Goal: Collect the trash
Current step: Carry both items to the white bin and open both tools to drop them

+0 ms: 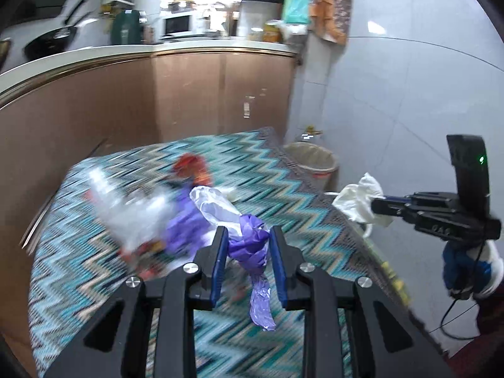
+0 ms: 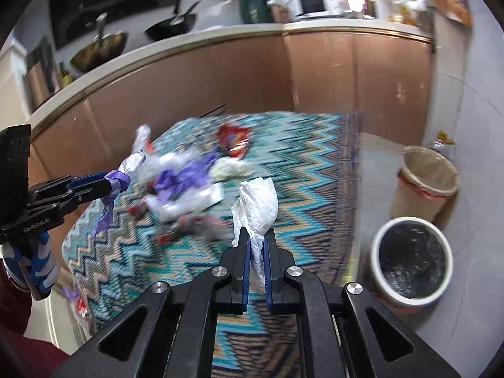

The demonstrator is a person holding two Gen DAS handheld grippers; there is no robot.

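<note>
My left gripper [image 1: 249, 236] is shut on a purple plastic bag [image 1: 252, 245], whose tail hangs down between the fingers; it also shows in the right wrist view [image 2: 118, 181] at the left. My right gripper [image 2: 255, 239] is shut on a crumpled white tissue [image 2: 258, 204], held above the table's right edge; it also shows in the left wrist view [image 1: 362, 201]. More trash lies on the zigzag tablecloth [image 2: 299, 163]: a red snack wrapper [image 2: 234, 138], clear plastic [image 1: 132, 208], purple and white bags [image 2: 182, 179].
A white bin with a black liner [image 2: 412, 261] stands on the floor right of the table. A tan bin [image 2: 425, 182] stands behind it. Brown kitchen cabinets [image 2: 346, 72] and a counter with pans run behind the table.
</note>
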